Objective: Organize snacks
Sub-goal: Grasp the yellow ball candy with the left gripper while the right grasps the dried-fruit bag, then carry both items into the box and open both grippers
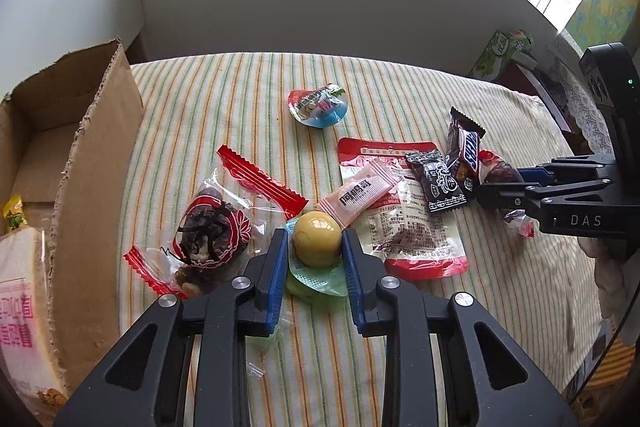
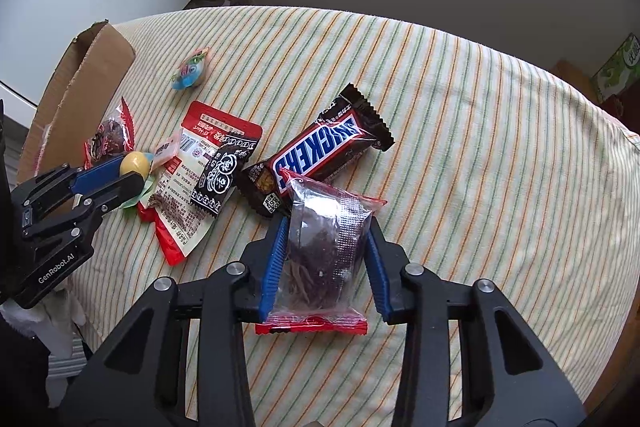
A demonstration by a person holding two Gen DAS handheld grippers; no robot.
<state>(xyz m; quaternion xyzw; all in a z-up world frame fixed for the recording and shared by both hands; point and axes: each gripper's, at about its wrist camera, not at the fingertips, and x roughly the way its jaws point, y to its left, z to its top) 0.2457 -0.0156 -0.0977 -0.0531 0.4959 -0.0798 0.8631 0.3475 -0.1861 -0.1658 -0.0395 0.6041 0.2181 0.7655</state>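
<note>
Left tongs (image 1: 315, 241): nearest the left wrist camera; the blue pads are pressed against both sides of a yellow ball-shaped jelly cup (image 1: 317, 239), whose green foil lid is seen beneath, resting on the striped cloth (image 1: 400, 99).
Cardboard box (image 1: 96, 131): stood open at the far left edge of the worktop; a sliced-bread bag with pink print (image 1: 24, 299) and a small yellow packet (image 1: 14, 215) are seen inside it.
Clear red-edged date pack (image 1: 212, 227): laid just left of the left tongs, close beside the box wall.
Blue jelly cup (image 1: 320, 107): set apart from the pile, farther back on the cloth.
Pink sachet (image 1: 362, 197): laid across the large red-and-white pouch (image 1: 404, 227), touching the yellow ball.
Black printed candy (image 1: 438, 183): laid on the pouch's right edge.
Snickers bar (image 2: 320, 155): laid diagonally, right of the black candy, with one end tucked under the right-hand pack.
Right tongs (image 2: 326, 259): partly closed; a clear red-edged pack of dark dried fruit (image 2: 324, 247) is gripped between the blue pads, which are pressed into its sides.
Green carton (image 2: 618, 67): seen beyond the worktop at the far right.
</note>
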